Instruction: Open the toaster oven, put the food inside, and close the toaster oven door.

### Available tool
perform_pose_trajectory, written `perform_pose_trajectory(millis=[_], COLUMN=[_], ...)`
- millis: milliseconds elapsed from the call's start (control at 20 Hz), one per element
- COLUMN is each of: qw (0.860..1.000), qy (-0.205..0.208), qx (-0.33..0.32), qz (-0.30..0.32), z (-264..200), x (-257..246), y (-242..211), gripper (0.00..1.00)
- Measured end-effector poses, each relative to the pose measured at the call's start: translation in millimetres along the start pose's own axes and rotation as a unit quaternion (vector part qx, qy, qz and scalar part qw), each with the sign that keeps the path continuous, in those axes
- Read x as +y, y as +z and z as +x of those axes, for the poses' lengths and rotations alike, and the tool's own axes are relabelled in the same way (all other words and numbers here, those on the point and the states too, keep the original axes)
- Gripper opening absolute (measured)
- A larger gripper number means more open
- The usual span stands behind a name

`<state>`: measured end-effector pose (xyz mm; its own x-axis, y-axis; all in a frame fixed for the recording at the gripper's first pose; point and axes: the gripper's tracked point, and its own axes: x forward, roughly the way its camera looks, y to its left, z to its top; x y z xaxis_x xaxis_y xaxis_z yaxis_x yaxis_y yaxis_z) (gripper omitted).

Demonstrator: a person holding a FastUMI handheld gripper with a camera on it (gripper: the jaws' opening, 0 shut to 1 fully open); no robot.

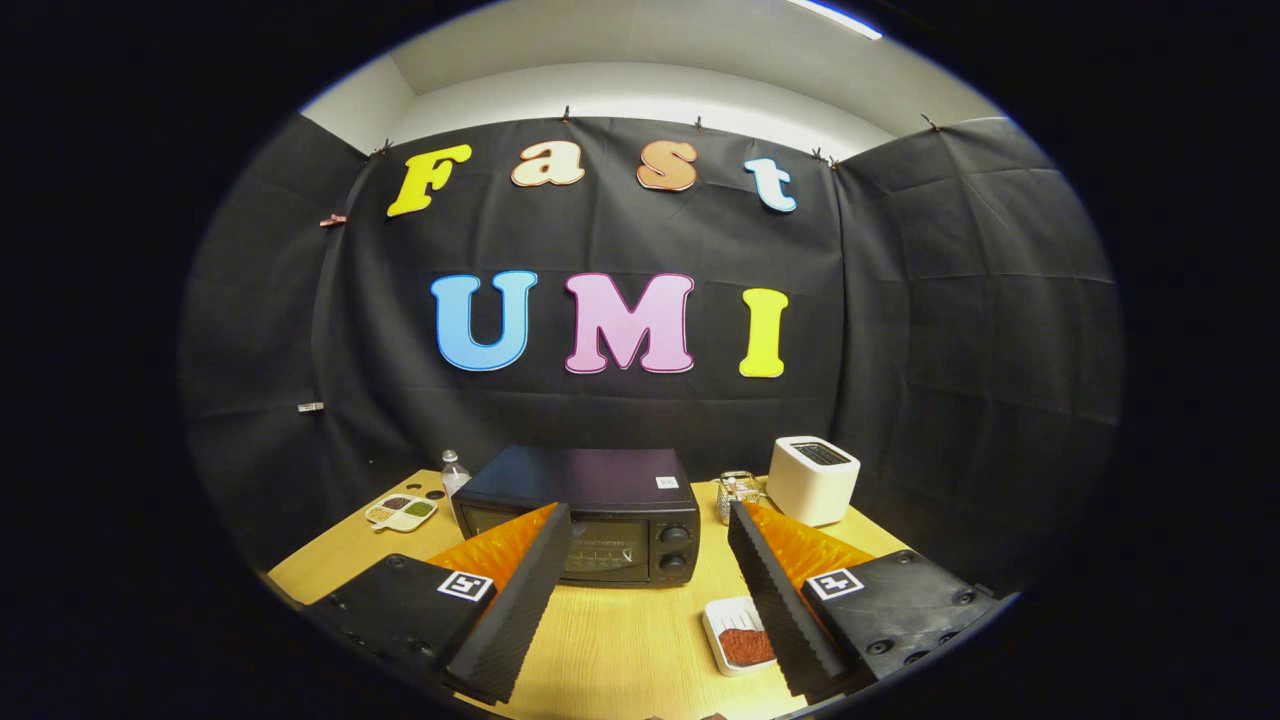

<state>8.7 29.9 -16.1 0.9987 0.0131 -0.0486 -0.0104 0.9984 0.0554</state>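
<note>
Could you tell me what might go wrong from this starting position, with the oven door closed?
1. The open gripper is well back from the closed toaster oven; a poor hold on its door could slip or shove the oven along the table.
2. The food tray lies just inside one finger, so moving forward might clip it.

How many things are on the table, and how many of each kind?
Toaster oven, door shut: 1
White toaster: 1
Water bottle: 1
Divided dish with small portions: 1
White tray with brown food: 1
Small wire basket: 1
Total: 6
The gripper is open, its fingers apart and holding nothing.
</note>
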Motion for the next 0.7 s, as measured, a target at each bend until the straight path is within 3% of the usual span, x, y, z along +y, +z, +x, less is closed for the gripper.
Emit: perform_pose_trajectory(millis=[450,700], qw=[0.999,0.999], qy=[-0.008,0.001], qx=[0.033,0.029], qz=[0.026,0.020], z=[7.2,36.2], x=[10.7,30.9], y=[-20.8,-15.5], gripper=[0.97,0.97])
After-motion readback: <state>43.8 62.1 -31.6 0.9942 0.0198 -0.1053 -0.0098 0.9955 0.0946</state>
